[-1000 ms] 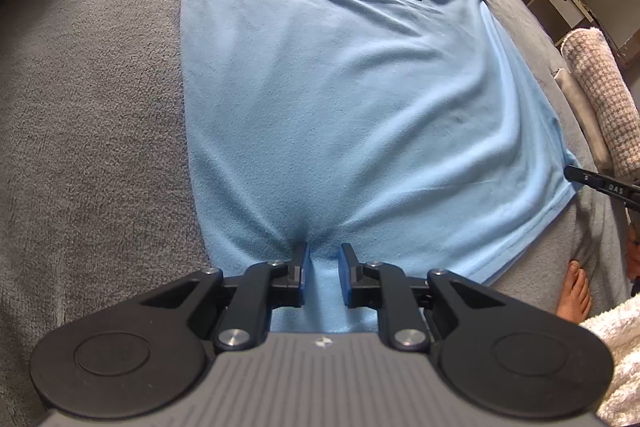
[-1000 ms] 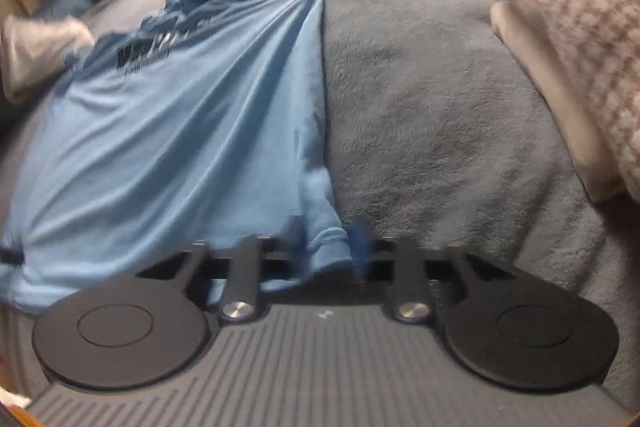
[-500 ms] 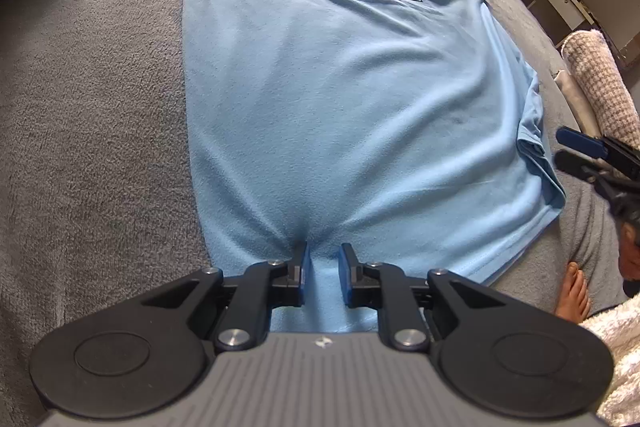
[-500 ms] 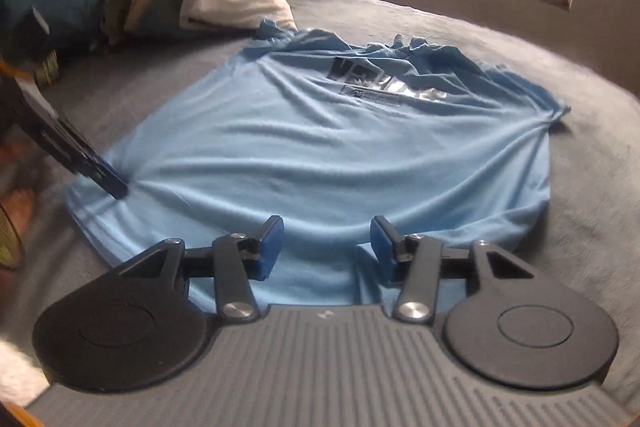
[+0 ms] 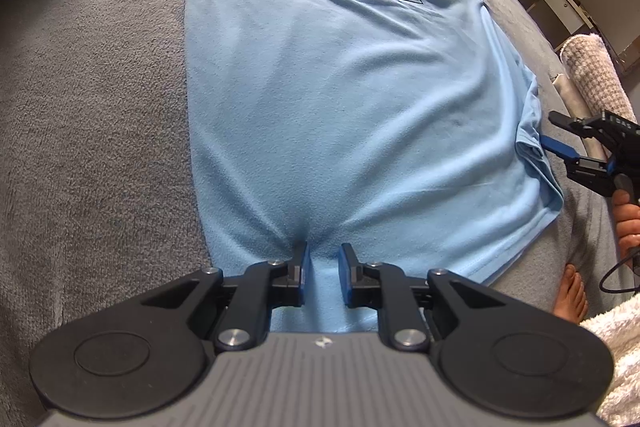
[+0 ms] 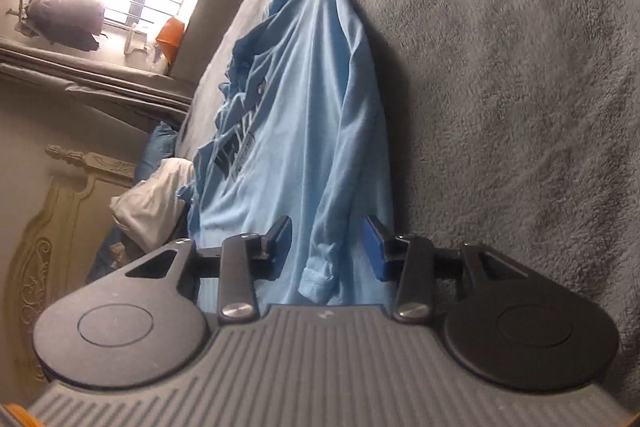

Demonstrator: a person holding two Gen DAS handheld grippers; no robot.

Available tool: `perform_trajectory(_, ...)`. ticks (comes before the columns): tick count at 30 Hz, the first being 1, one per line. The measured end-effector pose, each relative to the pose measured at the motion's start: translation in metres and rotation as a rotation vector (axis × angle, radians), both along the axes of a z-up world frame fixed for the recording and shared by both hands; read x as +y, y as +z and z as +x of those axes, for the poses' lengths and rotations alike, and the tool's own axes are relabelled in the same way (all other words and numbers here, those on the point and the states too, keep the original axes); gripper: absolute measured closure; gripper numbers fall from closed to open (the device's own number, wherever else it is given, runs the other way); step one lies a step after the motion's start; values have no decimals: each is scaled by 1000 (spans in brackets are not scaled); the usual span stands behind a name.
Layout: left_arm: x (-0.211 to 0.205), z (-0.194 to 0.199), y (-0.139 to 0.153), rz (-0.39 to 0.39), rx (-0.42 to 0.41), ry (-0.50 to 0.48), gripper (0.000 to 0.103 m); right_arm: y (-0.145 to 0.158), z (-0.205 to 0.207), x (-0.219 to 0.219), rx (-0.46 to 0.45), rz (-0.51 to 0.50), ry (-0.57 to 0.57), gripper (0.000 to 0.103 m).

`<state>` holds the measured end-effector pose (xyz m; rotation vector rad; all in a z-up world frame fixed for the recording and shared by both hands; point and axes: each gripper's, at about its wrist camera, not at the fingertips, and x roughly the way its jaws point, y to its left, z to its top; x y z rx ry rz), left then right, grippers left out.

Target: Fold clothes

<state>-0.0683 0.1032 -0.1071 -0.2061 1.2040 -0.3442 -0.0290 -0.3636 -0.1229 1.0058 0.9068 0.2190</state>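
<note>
bed: grey blanket (image 5: 92,147) | shirt: light-blue t-shirt (image 5: 340,115) flat on blanket, print up | left hand-held gripper (image 5: 323,263): pinching bunched hem | right hand-held gripper (image 6: 329,245): jaws just closing, spread, straddling folded side edge, pads not touching

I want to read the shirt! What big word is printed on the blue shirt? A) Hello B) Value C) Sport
B, the big dark letters on the shirt spell "Value" in the left wrist view.
</note>
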Motion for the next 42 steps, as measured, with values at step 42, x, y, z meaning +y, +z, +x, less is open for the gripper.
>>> perform_trajectory(42,0,-3,1,12,-1,-2,86,24,-41,-110,13,-441,-90,99)
